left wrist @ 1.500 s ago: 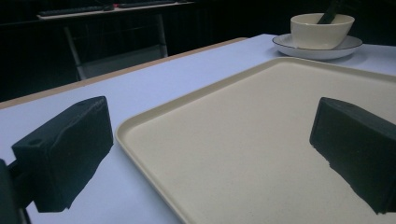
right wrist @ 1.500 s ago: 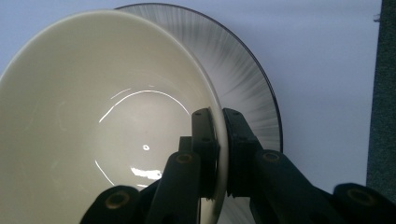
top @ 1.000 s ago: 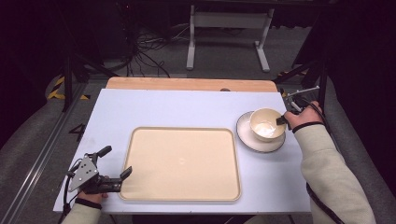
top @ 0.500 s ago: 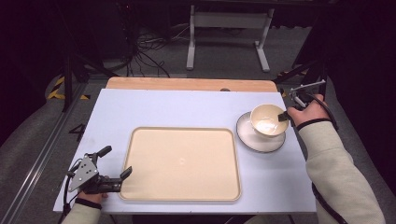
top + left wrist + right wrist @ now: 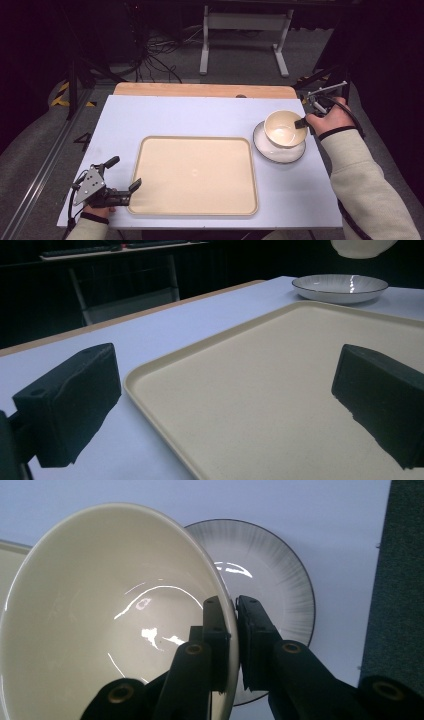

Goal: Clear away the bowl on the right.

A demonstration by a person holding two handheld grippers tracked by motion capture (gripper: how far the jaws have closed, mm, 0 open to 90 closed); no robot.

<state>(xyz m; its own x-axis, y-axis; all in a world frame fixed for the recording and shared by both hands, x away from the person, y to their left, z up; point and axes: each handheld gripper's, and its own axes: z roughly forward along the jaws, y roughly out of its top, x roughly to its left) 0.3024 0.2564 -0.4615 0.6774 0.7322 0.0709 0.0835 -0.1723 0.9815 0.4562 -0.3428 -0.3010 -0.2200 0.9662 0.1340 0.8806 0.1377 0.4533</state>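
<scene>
Dark room, cables on the floor behind; a white desk (image 5: 200,117) with a wooden strip along its far edge. A beige tray (image 5: 194,175) lies at the middle of the near edge. A grey-rimmed plate (image 5: 278,151) sits near the right edge, well clear of the tray

Bowl (image 5: 283,129): cream, glazed, hanging just above the plate and apart from it; in the left gripper view its underside (image 5: 361,247) shows in the air over the plate (image 5: 340,287). In the right gripper view the bowl (image 5: 100,620) is tilted, mouth toward the camera, plate (image 5: 270,565) underneath

Handling, as a judgement: ceramic, so stiff, brittle, moderately heavy for a rim pinch. The glaze looks slick; highlights run across the inside. The thin rim is the only place two jaws can take hold, one inside, one outside. A grip at one side of the rim lets the weight swing the bowl, hence the tilt. A knock against the plate could chip either piece

Right gripper (image 5: 235,625): jaws pressed nearly together, pinching the bowl wall at the rim, one pad inside, one outside. In the high view it (image 5: 302,122) holds the bowl's right side

Left gripper (image 5: 124,175): at the near left corner of the desk, jaws spread wide and holding nothing, astride the tray's near left corner (image 5: 131,382) without clearly touching it
</scene>
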